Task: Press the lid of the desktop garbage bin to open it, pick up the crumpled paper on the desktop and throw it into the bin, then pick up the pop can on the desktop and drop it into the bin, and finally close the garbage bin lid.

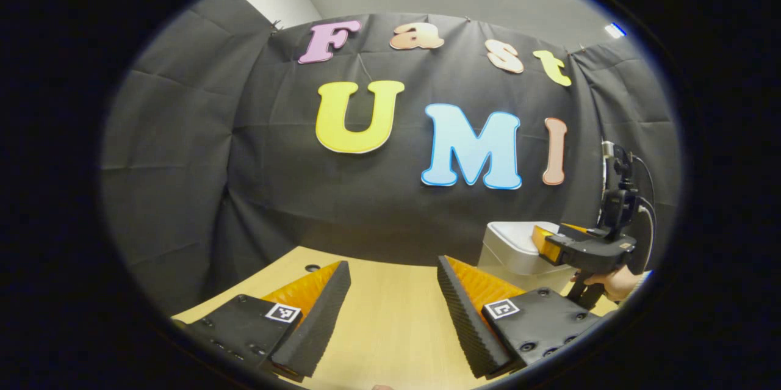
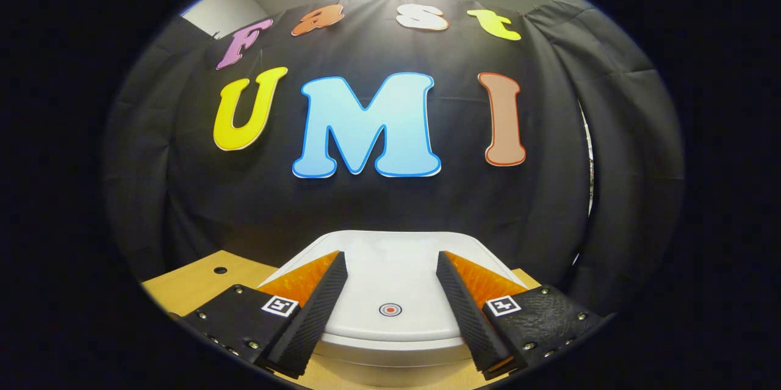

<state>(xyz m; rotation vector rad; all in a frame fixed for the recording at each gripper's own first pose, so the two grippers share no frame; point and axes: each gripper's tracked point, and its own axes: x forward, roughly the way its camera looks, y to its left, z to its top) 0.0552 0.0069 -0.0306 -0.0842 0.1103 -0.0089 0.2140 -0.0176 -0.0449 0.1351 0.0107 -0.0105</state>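
Both jaws stand wide apart with nothing between them. Your right gripper (image 2: pixel 390 304) hovers over the closed white lid (image 2: pixel 390 280) of the garbage bin (image 2: pixel 390 356), its fingers framing a small round press mark (image 2: pixel 390 309) near the lid's front edge; that placement suggests you are lining up to push the lid open, which is the first step of the task. Whether the fingertips already touch the lid is hard to tell from this angle.

Your left gripper (image 1: pixel 393 310) waits over the bare wooden desktop (image 1: pixel 390 317), held back, probably so it is free for the pickups that follow. From its view the bin (image 1: pixel 518 249) sits ahead to the right, with the right gripper (image 1: pixel 552 249) and the hand (image 1: pixel 613 283) holding it poised above the lid.
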